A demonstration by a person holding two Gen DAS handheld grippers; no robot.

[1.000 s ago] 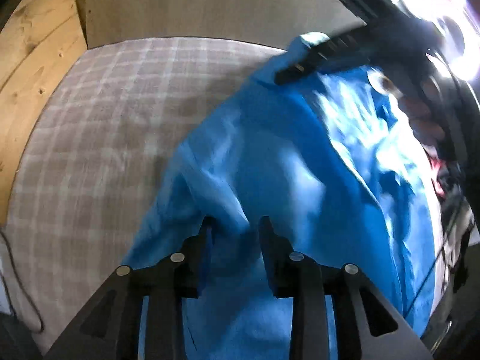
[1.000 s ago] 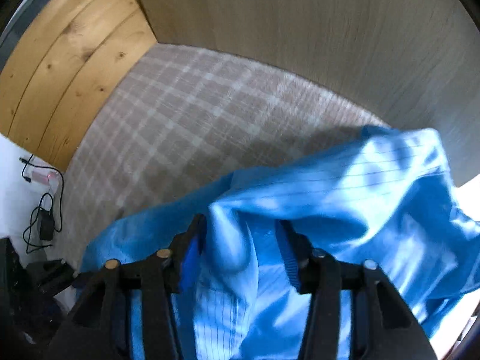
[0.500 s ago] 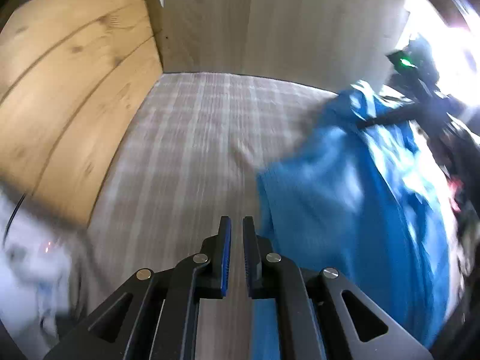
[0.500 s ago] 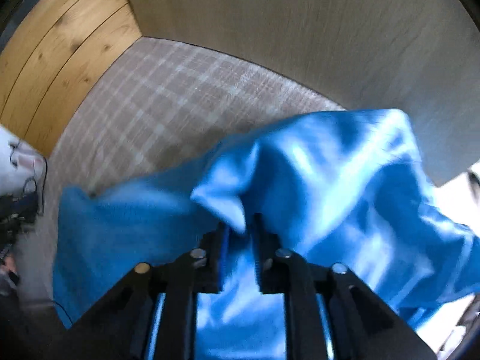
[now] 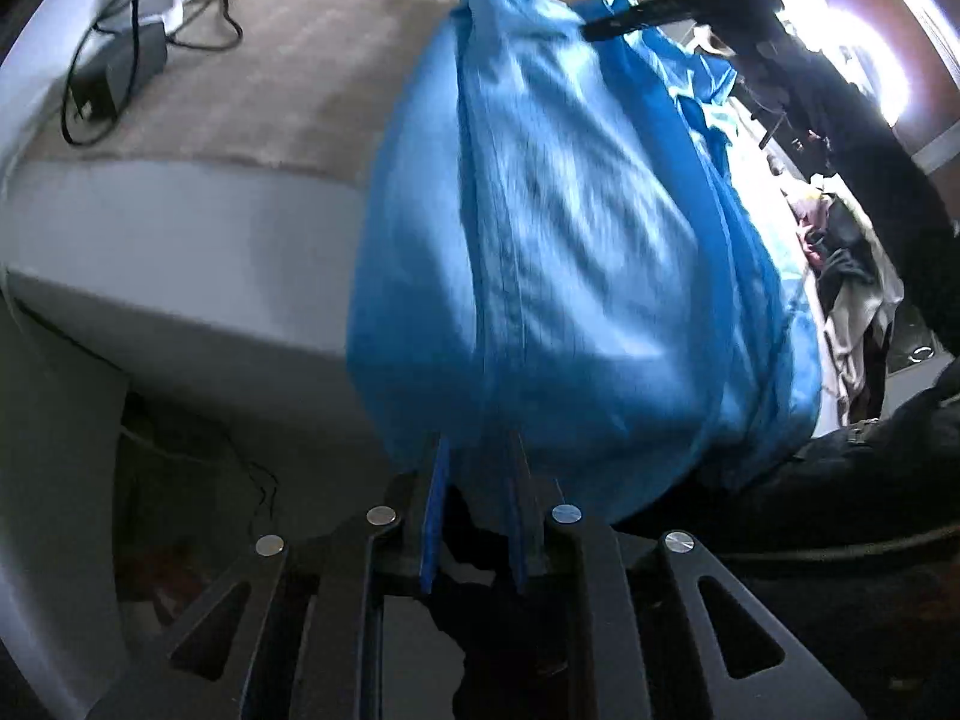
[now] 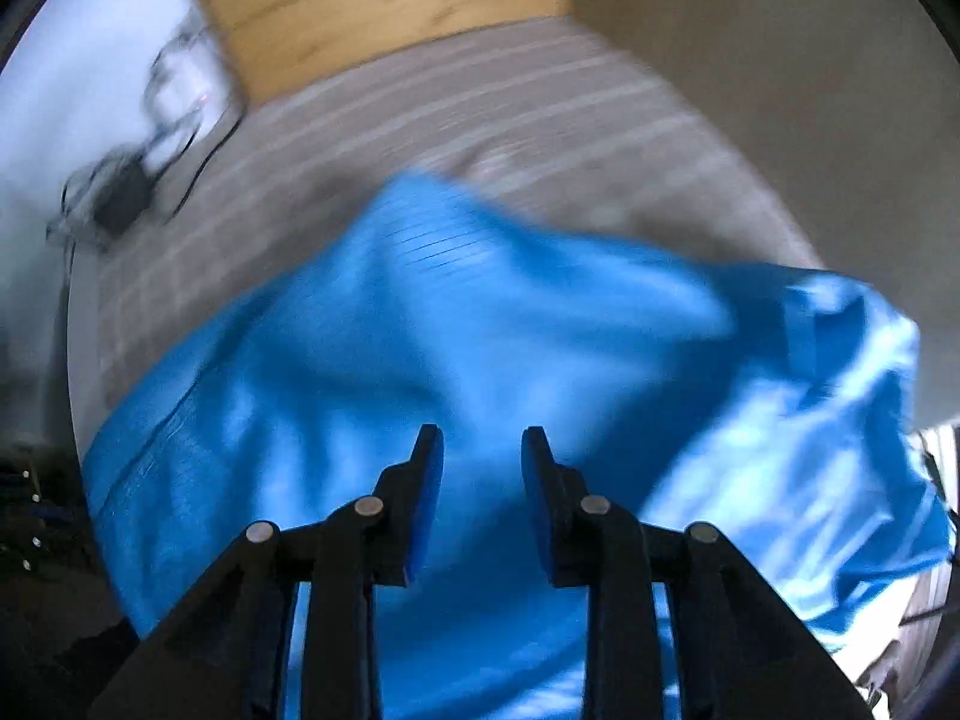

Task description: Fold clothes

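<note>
One blue garment [image 5: 576,252] is in play, and much of it is hard to read: both views are smeared by motion, so its seams and edges blur, and its lower part is cut off behind the gripper bodies. It drapes over the near edge of the bed [image 5: 288,90], stretched between the two grippers. In the left wrist view a fold of it runs down between the fingers of the left gripper [image 5: 474,468]; the jaws are opening, narrowly apart, with cloth still between them, though whether the pads yet press it cannot be told through the blur. The far end of the cloth sits under the right gripper [image 5: 624,15], seen there only as a dark bar. In the right wrist view the right gripper [image 6: 482,456] hangs over the cloth with its jaws opening, spread, and nothing clearly pinched; cloth lies behind the gap.

Two grippers, one garment, one checked bed cover. A black charger [image 5: 117,75] with its cable lies on the bed's far corner. One heap of other clothes [image 5: 852,276] shows at the right edge, too dim to count. A dark sleeve [image 5: 864,138] crosses above it.
</note>
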